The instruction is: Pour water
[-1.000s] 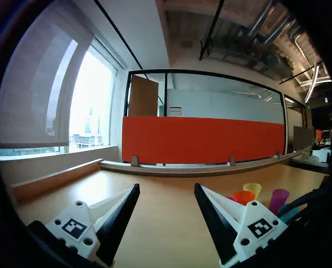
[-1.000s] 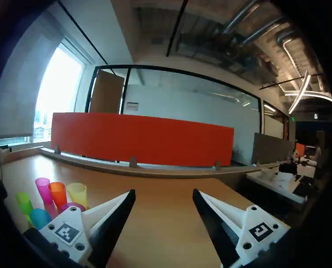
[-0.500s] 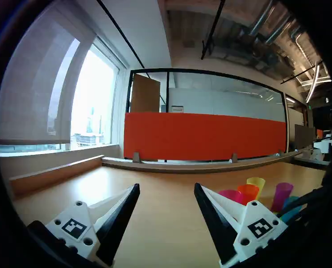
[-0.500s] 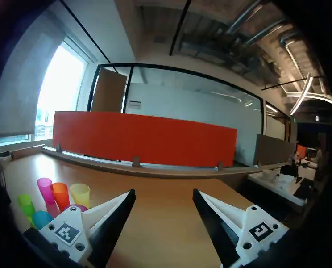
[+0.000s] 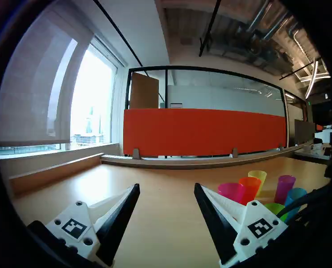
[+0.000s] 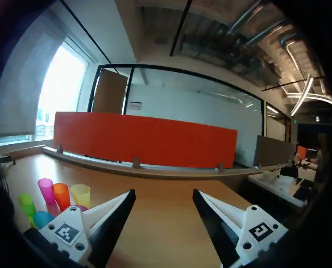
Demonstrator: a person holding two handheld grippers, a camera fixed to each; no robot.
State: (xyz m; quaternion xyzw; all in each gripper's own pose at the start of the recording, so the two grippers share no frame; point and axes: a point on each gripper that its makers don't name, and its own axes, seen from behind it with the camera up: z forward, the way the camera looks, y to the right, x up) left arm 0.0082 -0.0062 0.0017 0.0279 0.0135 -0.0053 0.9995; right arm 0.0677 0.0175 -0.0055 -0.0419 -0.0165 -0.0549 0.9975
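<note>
Several coloured plastic cups stand together on the wooden table (image 5: 166,210). In the left gripper view they sit at the right, beyond my right finger: a pink cup (image 5: 230,191), an orange cup (image 5: 250,186), a yellow cup (image 5: 257,177), a purple cup (image 5: 284,187), a blue cup (image 5: 295,196) and a green cup (image 5: 275,208). My left gripper (image 5: 166,196) is open with nothing between its fingers. In the right gripper view the cups stand at the left: pink cup (image 6: 46,189), orange cup (image 6: 61,195), yellow cup (image 6: 80,194), green cup (image 6: 26,203), blue cup (image 6: 42,219). My right gripper (image 6: 163,201) is open and holds nothing.
An orange divider panel (image 5: 204,131) runs along the far edge of the table, with a glass wall behind it. A bright window (image 5: 90,107) is at the left. Another desk with items (image 6: 286,183) stands at the right. Bare tabletop lies ahead of both grippers.
The left gripper view has shifted so more cups show at its right; the pink, green and blue cups came into sight. The right gripper view rose slightly. Both grippers stayed open.
</note>
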